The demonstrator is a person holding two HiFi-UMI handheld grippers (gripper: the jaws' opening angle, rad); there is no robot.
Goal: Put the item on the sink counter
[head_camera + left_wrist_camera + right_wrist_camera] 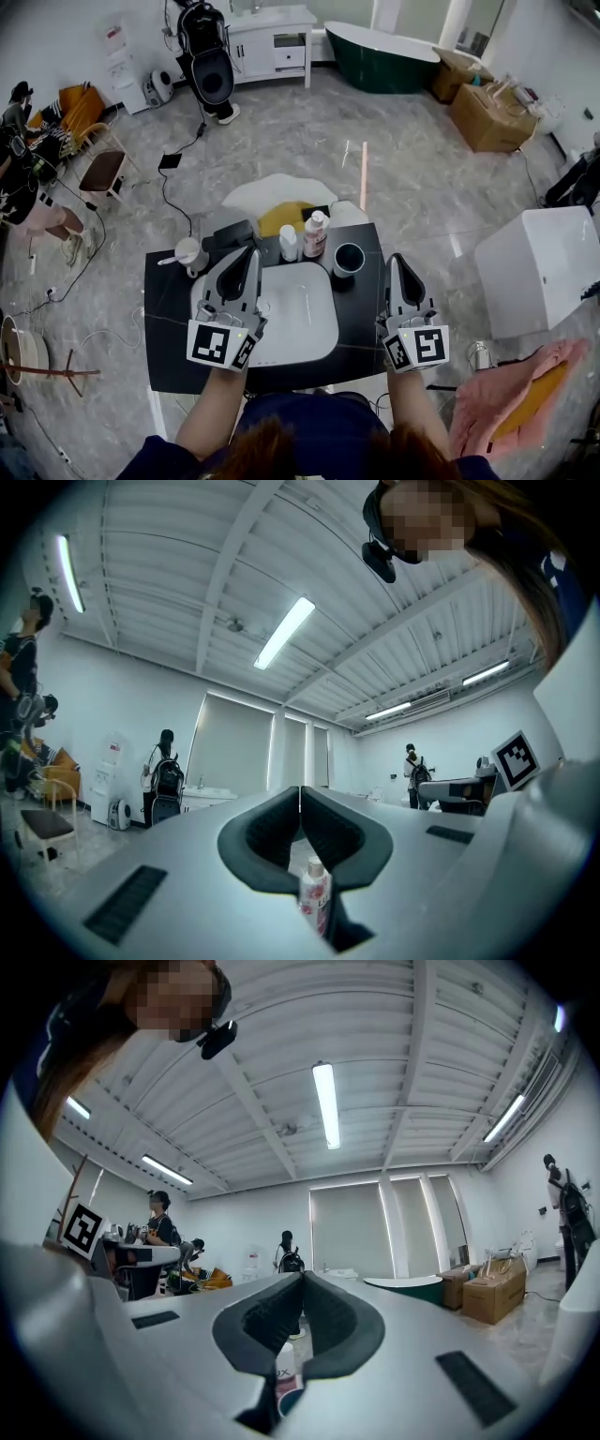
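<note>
- Left tongs (251, 255): held above the left side of the white basin (309, 323). Jaws were closed tip to tip and gripped nothing.
- Right tongs (396, 261): held above the right edge of the desk (169, 361), beside the basin. Jaws were closed tip to tip and empty.
- Marker cubes: 1 on each set of tongs, at the end nearest the person.
- Desk: dark top with the basin sunk into its middle.
- Pink-labelled bottle (316, 234): upright on the back strip of the desk, behind the basin and well apart from both tongs. In the left gripper view it showed low down, beyond the closed tips.
- White bottle (289, 244): upright, just beside the pink-labelled bottle on its left.
- Dark cup (349, 260): upright, at the back right corner of the basin, to the right of the 2 bottles.
- White mug (187, 253): at the back left corner of the desk, with a handle-like item sticking out to the left.
- Black object (230, 234): beside the white mug; its kind could not be told.
- Floor: grey marble pattern, with cables at the left.
- Green bathtub (380, 56): at the far wall.
- Cardboard boxes (487, 112): to the right of the bathtub.
- Pink cloth (516, 394): on the floor, at the person's right.
</note>
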